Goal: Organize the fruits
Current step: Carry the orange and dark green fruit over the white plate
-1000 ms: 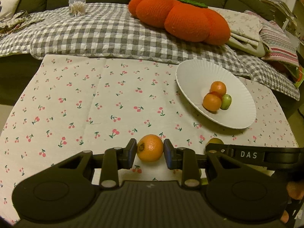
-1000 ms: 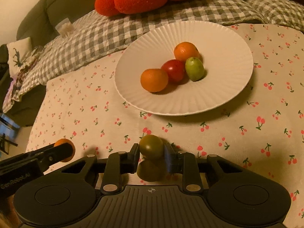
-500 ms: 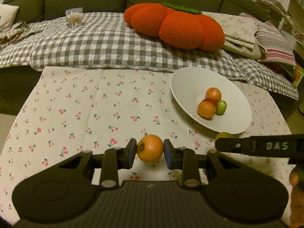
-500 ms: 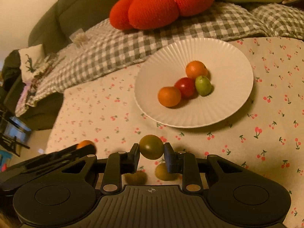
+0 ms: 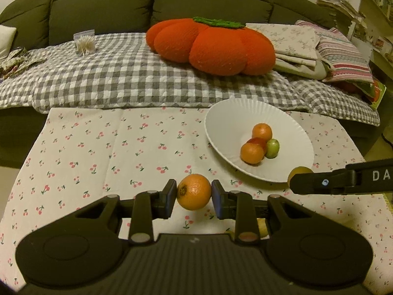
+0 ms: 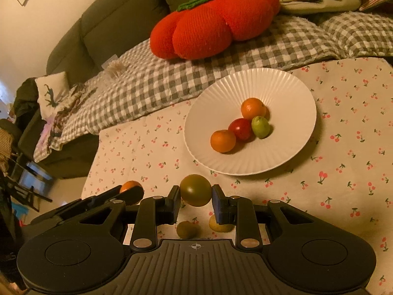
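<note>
My left gripper [image 5: 194, 195] is shut on an orange [image 5: 194, 195], held above the cherry-print cloth. My right gripper [image 6: 195, 190] is shut on a dark olive-green fruit [image 6: 195, 190], also lifted off the cloth. The right gripper reaches in from the right edge of the left wrist view, its fruit [image 5: 299, 171] showing at its tip. A white ribbed plate [image 6: 289, 88] lies ahead of both, right of centre, holding two oranges [image 6: 253, 108], a red fruit [image 6: 242, 129] and a small green one [image 6: 260, 127]. Two small yellow-green fruits [image 6: 186, 229] lie on the cloth under the right gripper.
The table's cherry-print cloth [image 5: 122, 147] meets a grey checked blanket [image 5: 110, 73] on a dark sofa behind. On the blanket sit a big orange pumpkin cushion [image 5: 213, 46], a small cotton-swab box [image 5: 84, 43] and folded fabrics [image 5: 319, 46] at right.
Both grippers have risen with their fruits still gripped. The plate now looks smaller and farther, and the two loose fruits under the right gripper have come into view.
</note>
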